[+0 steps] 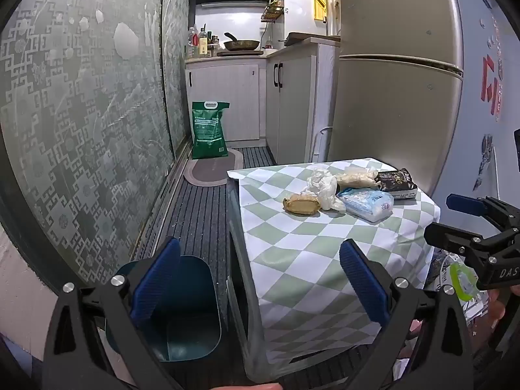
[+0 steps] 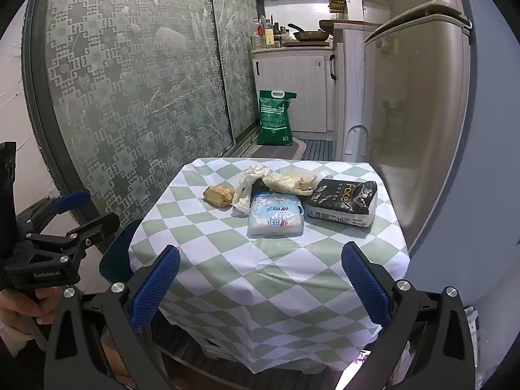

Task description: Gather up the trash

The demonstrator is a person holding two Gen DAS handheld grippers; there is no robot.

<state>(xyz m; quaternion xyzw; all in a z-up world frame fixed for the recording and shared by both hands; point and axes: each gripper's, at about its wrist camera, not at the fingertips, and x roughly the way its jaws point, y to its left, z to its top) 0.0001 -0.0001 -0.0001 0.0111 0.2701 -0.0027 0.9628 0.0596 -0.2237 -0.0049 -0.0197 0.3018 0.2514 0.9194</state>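
On the checked tablecloth (image 2: 269, 260) lie a piece of bread (image 2: 218, 196), a crumpled white plastic bag (image 2: 248, 183), a crumpled beige wrapper (image 2: 287, 182), a light blue tissue pack (image 2: 275, 217) and a black tissue pack (image 2: 344, 203). The same items show in the left wrist view: bread (image 1: 300, 203), white bag (image 1: 321, 185), blue pack (image 1: 365, 202). A dark teal bin (image 1: 182, 308) stands on the floor left of the table, its rim also showing in the right wrist view (image 2: 117, 253). My left gripper (image 1: 260, 282) is open and empty above the bin and table edge. My right gripper (image 2: 260, 286) is open and empty before the table.
A fridge (image 1: 396, 74) stands right of the table. A patterned glass sliding door (image 1: 81, 113) runs along the left. A green sack (image 1: 209, 130) and a mat (image 1: 211, 170) lie on the floor before white kitchen cabinets (image 1: 224, 97).
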